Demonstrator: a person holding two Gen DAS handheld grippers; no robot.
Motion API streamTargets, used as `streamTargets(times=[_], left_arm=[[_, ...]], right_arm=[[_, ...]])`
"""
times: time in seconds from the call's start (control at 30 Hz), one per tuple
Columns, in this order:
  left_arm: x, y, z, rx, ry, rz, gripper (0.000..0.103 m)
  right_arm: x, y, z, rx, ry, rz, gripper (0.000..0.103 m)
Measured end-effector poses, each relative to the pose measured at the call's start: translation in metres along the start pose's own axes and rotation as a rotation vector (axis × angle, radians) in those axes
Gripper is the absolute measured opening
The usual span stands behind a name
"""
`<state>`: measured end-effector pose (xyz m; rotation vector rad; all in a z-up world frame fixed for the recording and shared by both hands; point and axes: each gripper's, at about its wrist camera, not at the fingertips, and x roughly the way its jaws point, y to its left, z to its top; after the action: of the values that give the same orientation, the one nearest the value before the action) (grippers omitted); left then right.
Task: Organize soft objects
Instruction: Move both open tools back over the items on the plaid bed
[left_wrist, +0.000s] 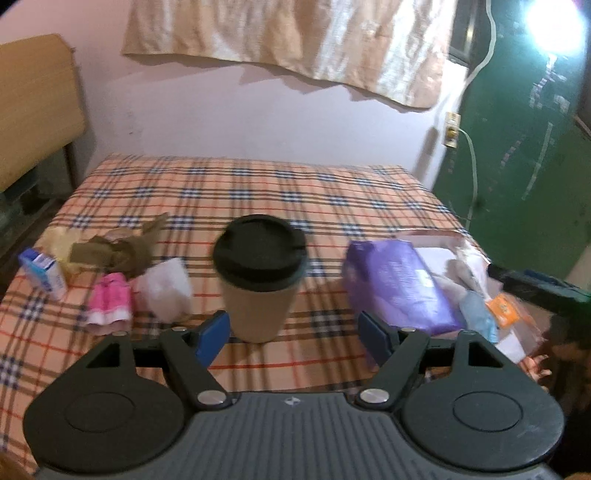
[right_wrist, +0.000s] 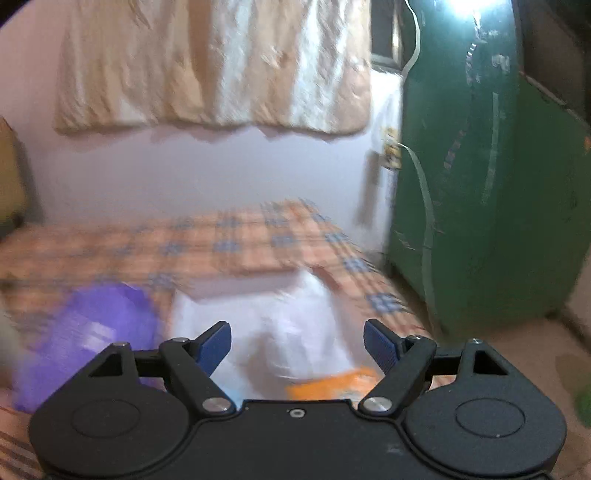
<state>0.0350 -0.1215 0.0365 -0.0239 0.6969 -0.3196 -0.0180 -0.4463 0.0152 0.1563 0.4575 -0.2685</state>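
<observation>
Left wrist view: left hand-held gripper (left_wrist: 293, 338) jaws apart, nothing between the pads; paper cup with black lid (left_wrist: 258, 280) stands upright on the plaid bed cover (left_wrist: 258, 184) just ahead of the gap, nearer the left finger; soft items to the left: pink cloth (left_wrist: 109, 304), white tissue wad (left_wrist: 166, 290), brown crumpled fabric (left_wrist: 114, 251), small blue-white carton (left_wrist: 42, 273) at the far left; purple pack (left_wrist: 397, 286) right of the cup, lying against an open box (left_wrist: 443, 240) of mixed soft items; part of the other gripper shows at the right edge.

Right wrist view, heavily blurred: right hand-held gripper (right_wrist: 297, 345) jaws wide apart, empty; white soft bundle (right_wrist: 280, 321) directly ahead between the fingers, contact unclear; orange packet (right_wrist: 332, 384) below the right finger; purple pack (right_wrist: 99, 332) off to the left.
</observation>
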Motion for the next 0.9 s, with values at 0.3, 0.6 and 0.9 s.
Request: streamTargets(times=[0.3,0.6,0.9], left_arm=[[-0.015,0.045,-0.004,-0.060,-0.025,0.092,0.083],[-0.032,0.092,-0.012,-0.144,-0.029,0.149,0.083],[-0.041,0.136,-0.026,-0.216,-0.013,0.210,0.084]], right_arm=[[-0.039,0.101,0.018,-0.067,-0.021,0.272,0.099],[-0.056,0.191,0.000,-0.168,0.028,0.426,0.099],[-0.062,0.249,-0.021,-0.232,0.089,0.502,0.099]])
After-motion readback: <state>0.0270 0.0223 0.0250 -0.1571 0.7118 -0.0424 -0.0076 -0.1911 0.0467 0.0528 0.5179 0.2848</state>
